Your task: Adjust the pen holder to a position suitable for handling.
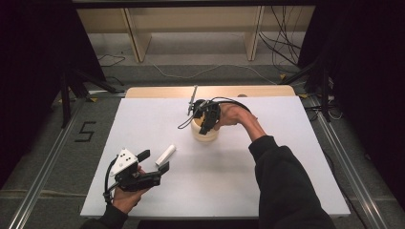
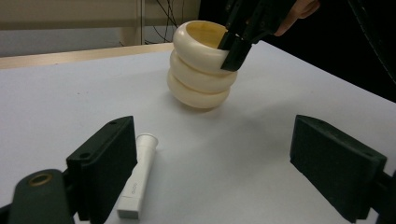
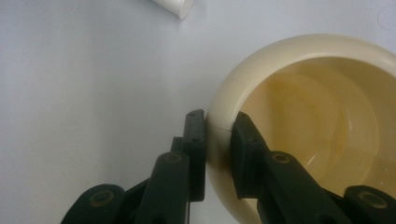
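Table, white-topped. Cream ribbed vase, three stacked bulges, upright near the far centre. Right gripper: jaws clamped on the vase's rim, one pad outside, one inside the mouth. White tube lying flat just beside the left gripper, whose jaws are spread wide, holding nothing, near the front left.

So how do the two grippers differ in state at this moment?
The right gripper is shut on the cream ribbed cup, one jaw inside the rim and one outside; the left gripper is open and holds nothing. The right is at the table's far middle, the left low near the white tube. Both are black and hand-held.
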Available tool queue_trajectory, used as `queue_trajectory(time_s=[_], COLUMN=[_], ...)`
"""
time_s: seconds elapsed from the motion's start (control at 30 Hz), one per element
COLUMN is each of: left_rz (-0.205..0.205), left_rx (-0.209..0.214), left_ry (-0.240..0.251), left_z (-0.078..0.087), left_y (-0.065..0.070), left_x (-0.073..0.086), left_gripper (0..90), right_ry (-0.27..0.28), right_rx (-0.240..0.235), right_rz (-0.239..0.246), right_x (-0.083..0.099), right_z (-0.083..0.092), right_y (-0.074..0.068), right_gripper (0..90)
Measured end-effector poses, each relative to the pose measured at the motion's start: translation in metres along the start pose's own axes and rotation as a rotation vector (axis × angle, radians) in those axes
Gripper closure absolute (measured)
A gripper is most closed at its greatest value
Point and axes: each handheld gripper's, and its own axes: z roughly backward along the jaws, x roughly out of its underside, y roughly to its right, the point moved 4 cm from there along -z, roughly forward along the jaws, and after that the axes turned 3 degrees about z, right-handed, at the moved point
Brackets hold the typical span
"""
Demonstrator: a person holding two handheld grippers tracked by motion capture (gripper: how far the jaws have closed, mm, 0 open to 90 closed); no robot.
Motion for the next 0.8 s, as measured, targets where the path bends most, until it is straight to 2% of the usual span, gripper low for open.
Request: queue_trajectory(time_s=[0.13, 0.4, 0.77, 0.8], left_rz=[0.0, 0.0, -0.001, -0.001], left_rx=[-0.001, -0.002, -0.004, -0.004], left_ry=[-0.001, -0.002, -0.002, -0.002], left_z=[0.0, -0.001, -0.001, -0.001], left_y=[0.0, 0.0, 0.0, 0.0], left_x=[0.0, 0.0, 0.0, 0.0], left_gripper=[13.9, 13.9, 13.9, 13.9], right_ry=[-0.005, -0.005, -0.024, -0.014], right_rx=[-0.006, -0.027, -0.067, -0.063], right_rz=[-0.013, 0.001, 0.012, 0.008], right_x=[0.01, 0.026, 0.037, 0.038], right_z=[0.005, 0.009, 0.009, 0.008], right_y=[-0.001, -0.006, -0.014, -0.015], right_gripper=[78.3, 78.3, 78.1, 78.1])
